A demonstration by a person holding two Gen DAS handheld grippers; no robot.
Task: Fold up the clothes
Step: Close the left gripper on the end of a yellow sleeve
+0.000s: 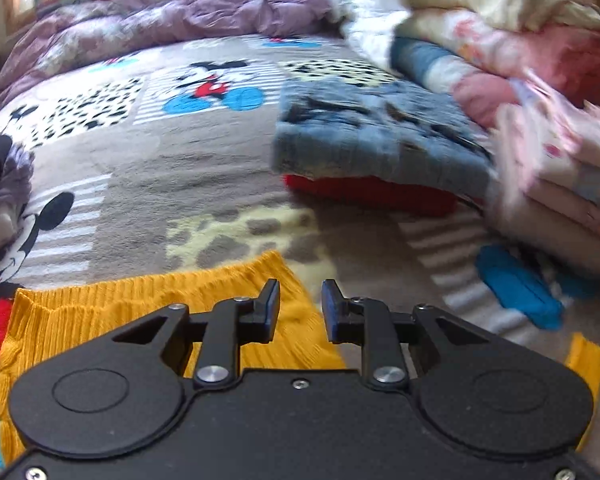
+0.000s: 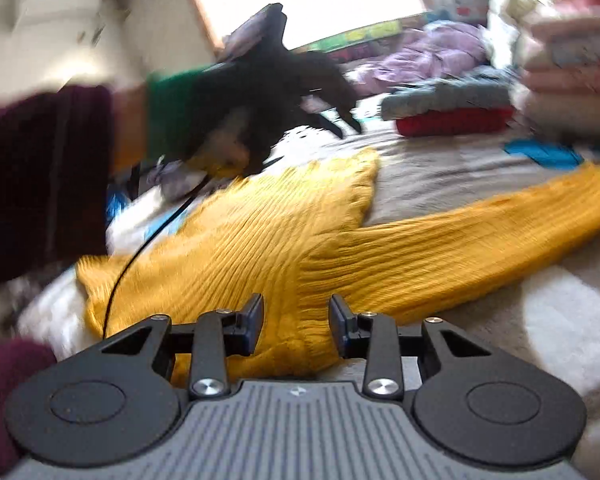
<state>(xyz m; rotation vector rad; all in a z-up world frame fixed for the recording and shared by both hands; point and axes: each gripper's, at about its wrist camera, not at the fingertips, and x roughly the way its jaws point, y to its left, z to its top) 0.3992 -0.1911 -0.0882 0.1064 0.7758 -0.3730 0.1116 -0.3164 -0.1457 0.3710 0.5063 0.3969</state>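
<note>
A: Mustard ribbed sweater (image 2: 284, 240) spread on the bed's cartoon-mouse blanket (image 1: 140, 168), body toward the left, one sleeve (image 2: 480, 224) stretched out to the right.

B: Folded already?

A: Hard to call. Lying open and mostly flat, sleeve out, no fold line visible. Could fit a garment just laid out for folding, or one shaken open again.

B: And the grippers?

A: Left gripper (image 1: 300, 308) parted to a moderate gap, holding nothing, hovering over the sweater's upper edge. Same gripper, blurred, seen from the right wrist (image 2: 340, 120), above the cloth in a person's hand. Right gripper (image 2: 296, 320) also parted, empty, poised low over the point where sleeve meets body.

B: Anything finished nearby?

A: Blue patterned folded garment (image 1: 380, 132) stacked on a red folded one (image 1: 372, 192), beside a taller pile of pink and white folded clothes (image 1: 560, 152). Crumpled lilac duvet (image 1: 180, 20) at the far side of the bed.

B: Step in hand, then?

A: Most likely lining up for a grasp on the sweater, judged from both grippers empty and close to it.

B: Requirements for the next move?

A: Closing on a single layer of the thick knit, both sides lifted evenly, sleeve carried across the body without dragging the rest out of square. Heavy motion blur, so exact contact impossible to confirm.
</note>
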